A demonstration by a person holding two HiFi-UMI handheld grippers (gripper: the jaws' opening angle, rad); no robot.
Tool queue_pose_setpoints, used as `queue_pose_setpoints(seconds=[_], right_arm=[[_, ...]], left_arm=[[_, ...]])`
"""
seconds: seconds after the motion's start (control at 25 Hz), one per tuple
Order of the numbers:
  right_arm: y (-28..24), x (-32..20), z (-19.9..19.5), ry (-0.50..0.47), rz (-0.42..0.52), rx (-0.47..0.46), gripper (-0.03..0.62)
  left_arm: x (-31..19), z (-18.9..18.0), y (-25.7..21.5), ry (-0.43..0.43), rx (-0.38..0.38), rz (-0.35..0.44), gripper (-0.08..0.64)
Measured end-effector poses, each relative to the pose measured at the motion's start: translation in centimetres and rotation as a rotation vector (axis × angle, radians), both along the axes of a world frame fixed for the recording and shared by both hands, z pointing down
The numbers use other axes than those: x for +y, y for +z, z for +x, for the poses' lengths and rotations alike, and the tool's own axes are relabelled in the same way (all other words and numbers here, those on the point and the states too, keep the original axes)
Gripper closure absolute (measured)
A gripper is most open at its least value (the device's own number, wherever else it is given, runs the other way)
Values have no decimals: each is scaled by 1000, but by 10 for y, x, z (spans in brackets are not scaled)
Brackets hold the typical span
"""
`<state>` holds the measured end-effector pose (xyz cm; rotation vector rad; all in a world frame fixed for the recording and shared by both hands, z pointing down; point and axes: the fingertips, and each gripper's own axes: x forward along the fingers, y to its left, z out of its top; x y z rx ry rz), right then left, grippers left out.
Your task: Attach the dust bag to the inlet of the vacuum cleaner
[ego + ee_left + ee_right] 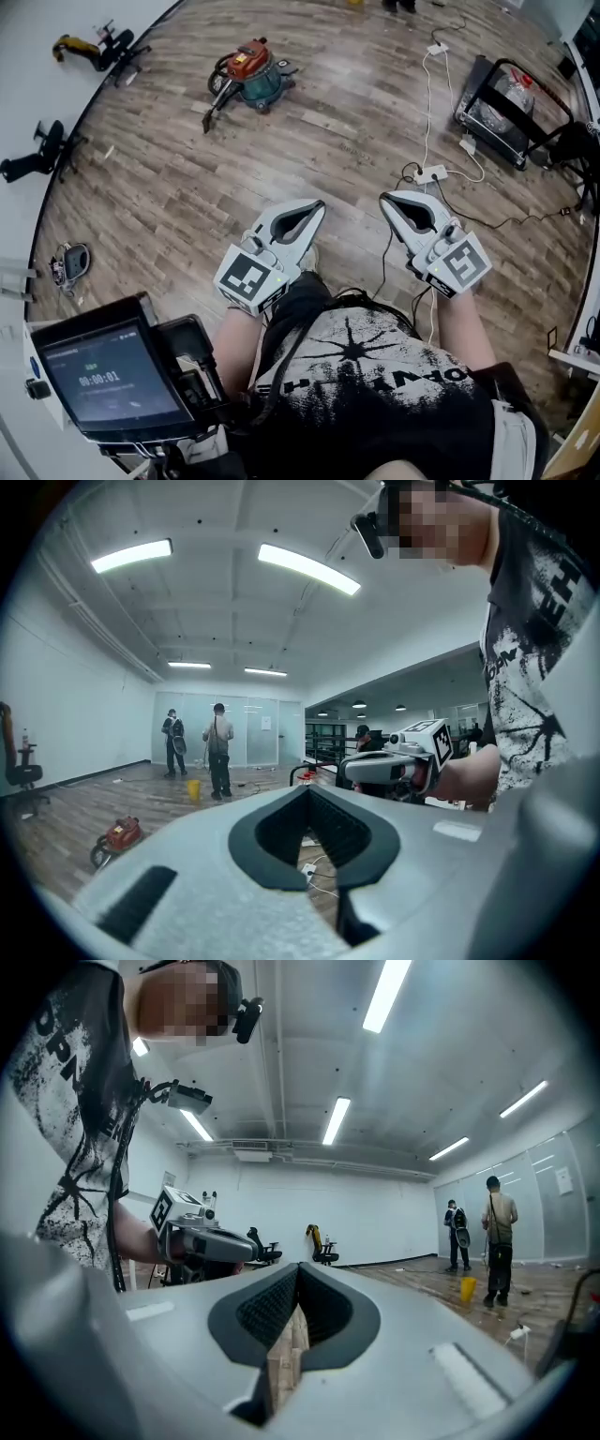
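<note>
Left hand-held gripper closed, right hand-held gripper closed, vacuum cleaner beyond

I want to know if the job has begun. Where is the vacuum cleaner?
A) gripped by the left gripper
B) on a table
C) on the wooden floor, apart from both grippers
C: the vacuum cleaner stands on the wooden floor, far ahead of the left gripper and the right gripper, both shut and empty.

Far from vacuum cleaner, left tool and right tool, both closed.
</note>
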<state>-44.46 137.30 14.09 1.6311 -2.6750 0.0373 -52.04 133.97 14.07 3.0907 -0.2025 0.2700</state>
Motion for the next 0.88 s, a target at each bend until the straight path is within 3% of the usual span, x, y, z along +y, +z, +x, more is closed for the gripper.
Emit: queue_pose_setpoints(seconds=[0.36, 0.88], right_arm=[[6, -59, 11, 48, -18, 2, 589], [-21, -222, 16, 148, -2, 68, 589]], left_arm=[[-66, 20, 10, 61, 9, -13, 560], [-224, 34, -8, 190, 45, 8, 560]])
